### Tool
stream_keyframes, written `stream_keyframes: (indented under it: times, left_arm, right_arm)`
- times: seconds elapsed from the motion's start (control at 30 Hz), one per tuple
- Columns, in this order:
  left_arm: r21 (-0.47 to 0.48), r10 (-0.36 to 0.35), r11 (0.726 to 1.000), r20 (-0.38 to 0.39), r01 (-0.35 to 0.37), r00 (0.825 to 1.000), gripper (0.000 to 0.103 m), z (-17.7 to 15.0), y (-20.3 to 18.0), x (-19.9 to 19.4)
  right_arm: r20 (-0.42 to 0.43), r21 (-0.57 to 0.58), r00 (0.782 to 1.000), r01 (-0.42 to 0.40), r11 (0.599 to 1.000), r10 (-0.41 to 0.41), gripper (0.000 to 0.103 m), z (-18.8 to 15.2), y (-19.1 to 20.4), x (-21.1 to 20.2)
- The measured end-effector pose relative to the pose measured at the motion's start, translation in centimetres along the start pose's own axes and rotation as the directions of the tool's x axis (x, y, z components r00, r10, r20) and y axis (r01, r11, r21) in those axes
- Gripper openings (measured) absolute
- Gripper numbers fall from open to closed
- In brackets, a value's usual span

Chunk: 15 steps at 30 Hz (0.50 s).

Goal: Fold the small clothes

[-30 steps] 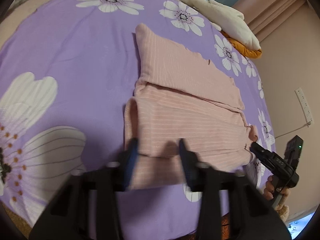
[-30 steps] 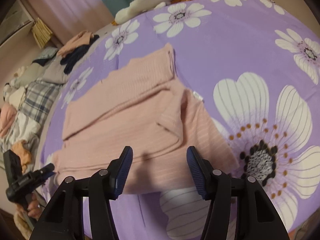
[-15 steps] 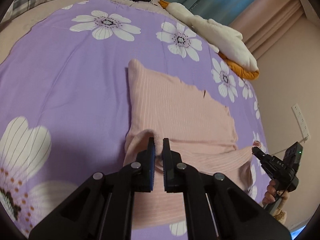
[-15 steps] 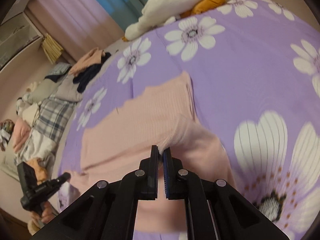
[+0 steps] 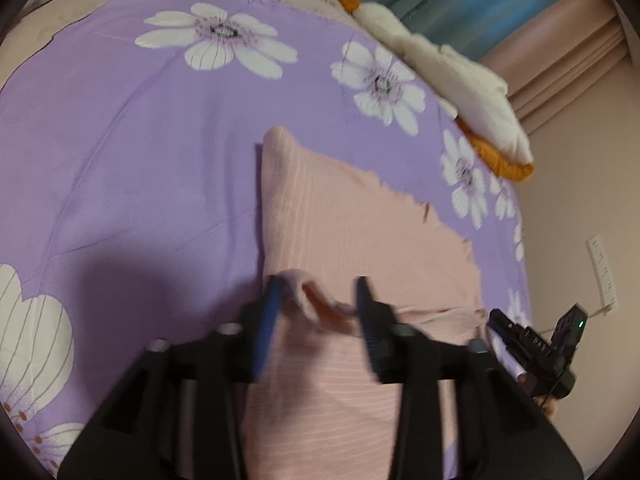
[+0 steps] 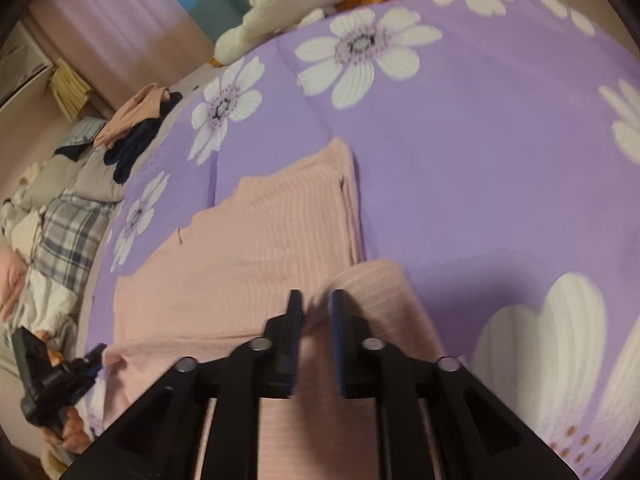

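The pink ribbed garment (image 5: 360,240) lies on the bed, spread over a purple flowered bedspread (image 5: 120,160), its near part doubled over the far part so that the folded-over edge runs across the cloth between the two tools. It looks light, soft and limp, a thin knit that should drape and wrinkle rather than hold a crease, and it will likely slide a little on the smooth bedspread if dragged instead of lifted. The left hand-held gripper (image 5: 318,316) is letting go: its jaws are opening, with a small raised hump of the folded edge between them but not pressed by either pad. The right hand-held gripper (image 6: 316,320) is opening too, more narrowly, with a pucker of the same edge standing in the gap; motion blur keeps me from saying whether a pad brushes it. For a further fold I would judge the best hold to be at the two corners of a doubled edge, pinching all layers at once (a single layer would peel away and undo the fold). No basket, box or drawer shows in either view; the only other cloth is a loose heap of clothes (image 6: 132,128) at the far edge of the bed, well apart from the garment, and a white and orange plush toy (image 5: 460,92).
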<state>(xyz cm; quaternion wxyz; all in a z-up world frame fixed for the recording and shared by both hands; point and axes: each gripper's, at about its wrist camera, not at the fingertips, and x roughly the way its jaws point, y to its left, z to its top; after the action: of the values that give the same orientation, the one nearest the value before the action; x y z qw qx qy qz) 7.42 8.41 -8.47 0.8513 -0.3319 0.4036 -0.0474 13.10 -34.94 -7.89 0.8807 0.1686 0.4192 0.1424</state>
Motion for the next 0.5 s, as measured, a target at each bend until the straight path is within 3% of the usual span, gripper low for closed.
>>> stream_keyframes:
  times: [0.03, 0.2, 0.33, 0.5]
  left_arm:
    - [0.000, -0.003, 1.000, 0.016, 0.003, 1.000, 0.051, 0.1, -0.2, -0.4]
    - [0.055, 0.019, 0.998, 0.078, -0.023, 0.997, 0.067, 0.0, -0.9, -2.3]
    - [0.076, 0.059, 0.995, 0.043, -0.062, 0.997, 0.066, -0.6, -0.4, -1.1]
    - [0.054, 0.050, 0.997, -0.022, -0.049, 0.998, 0.061, -1.8, 0.5, 1.1]
  right_arm:
    - [0.032, -0.002, 0.999, 0.012, 1.000, -0.012, 0.048, 0.0, -0.2, -0.8]
    - [0.056, 0.027, 0.998, 0.037, 0.999, -0.038, 0.050, 0.4, -2.1, -2.4]
    - [0.025, 0.056, 0.999, 0.036, 0.998, -0.037, 0.050, 0.2, -3.4, -1.8]
    - [-0.021, 0.019, 1.000, 0.022, 1.000, -0.022, 0.050, -0.3, -2.6, -0.4]
